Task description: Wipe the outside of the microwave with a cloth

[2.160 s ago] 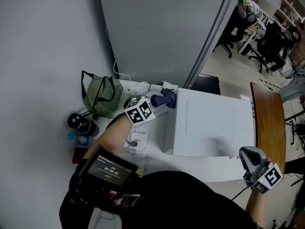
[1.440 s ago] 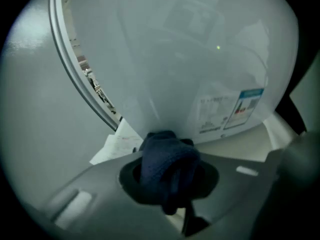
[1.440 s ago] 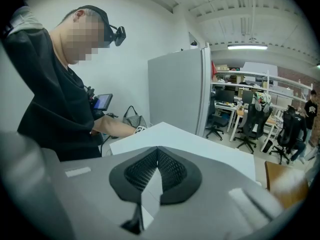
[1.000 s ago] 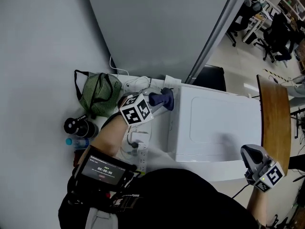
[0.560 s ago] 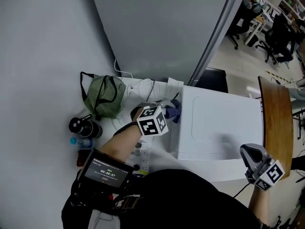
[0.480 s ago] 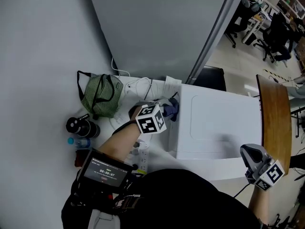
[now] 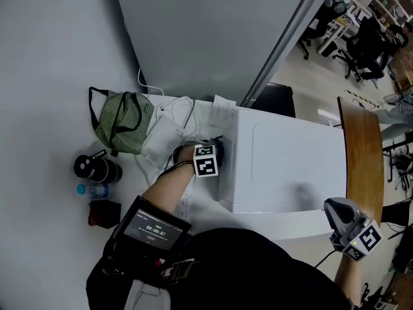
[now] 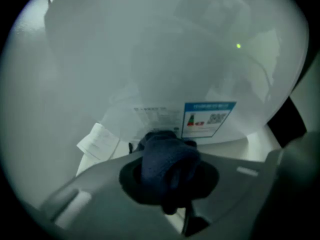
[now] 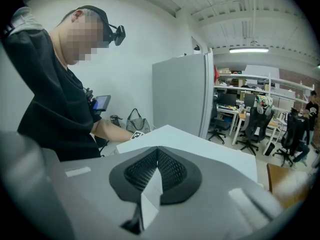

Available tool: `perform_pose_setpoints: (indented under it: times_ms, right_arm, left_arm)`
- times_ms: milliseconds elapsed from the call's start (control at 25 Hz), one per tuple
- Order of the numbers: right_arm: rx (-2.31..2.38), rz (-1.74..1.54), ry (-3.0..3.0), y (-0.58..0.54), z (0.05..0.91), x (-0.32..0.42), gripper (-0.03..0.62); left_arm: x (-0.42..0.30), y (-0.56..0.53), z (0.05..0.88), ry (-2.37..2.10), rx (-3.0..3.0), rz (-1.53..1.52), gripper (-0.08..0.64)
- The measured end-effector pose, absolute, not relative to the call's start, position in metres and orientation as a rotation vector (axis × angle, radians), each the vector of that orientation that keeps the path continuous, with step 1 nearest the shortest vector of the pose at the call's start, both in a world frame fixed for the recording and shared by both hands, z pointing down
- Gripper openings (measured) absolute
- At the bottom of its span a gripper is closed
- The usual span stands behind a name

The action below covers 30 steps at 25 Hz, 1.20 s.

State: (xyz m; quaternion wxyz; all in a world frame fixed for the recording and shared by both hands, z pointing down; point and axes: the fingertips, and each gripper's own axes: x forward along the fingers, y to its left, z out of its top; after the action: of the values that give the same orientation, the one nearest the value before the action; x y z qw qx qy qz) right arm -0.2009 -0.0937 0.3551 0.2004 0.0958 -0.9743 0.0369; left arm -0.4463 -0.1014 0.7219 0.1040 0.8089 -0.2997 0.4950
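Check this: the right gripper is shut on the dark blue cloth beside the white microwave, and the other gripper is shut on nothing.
Wrong gripper. The left gripper is shut on the dark blue cloth beside the white microwave, as the left gripper view shows; the right gripper is the one shut on nothing.

The screen (image 7: pixel 157 227) on the person's chest shows a row of white digits like a timer, starting 00:06; the rest is too small to read. A blue-framed sticker (image 8: pixel 207 119) on the microwave (image 8: pixel 150 54) carries coloured bars and a square code, its print illegible. The left gripper's cube (image 7: pixel 206 160) and the right gripper's cube (image 7: pixel 363 239) bear black-and-white square markers
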Motion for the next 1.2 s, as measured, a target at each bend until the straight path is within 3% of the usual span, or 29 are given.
perform_pose_setpoints:
  times_ms: [160,400,520,680,1200]
  right_arm:
    - [0.261,0.063,-2.725,-0.092,0.354,-0.196,0.006]
    - [0.2,0.042,-2.806,-0.091,0.347,-0.208,0.006]
    - [0.15,0.033,-2.846,-0.089,0.346,-0.221,0.006]
    - [0.132,0.036,-2.853,-0.088,0.349,-0.224,0.006]
    - [0.263,0.115,-2.758,-0.091,0.354,-0.198,0.006]
  left_arm:
    - [-0.448,-0.094,0.713,-0.883,2.371,1.464,0.058]
    - [-0.456,-0.07,0.563,-1.036,2.526,1.245,0.058]
    - [-0.438,-0.051,0.526,-0.977,2.575,1.219,0.057]
    - [-0.408,-0.046,0.548,-0.879,2.552,1.289,0.058]
    - [-0.423,-0.059,0.726,-0.722,2.26,1.426,0.058]
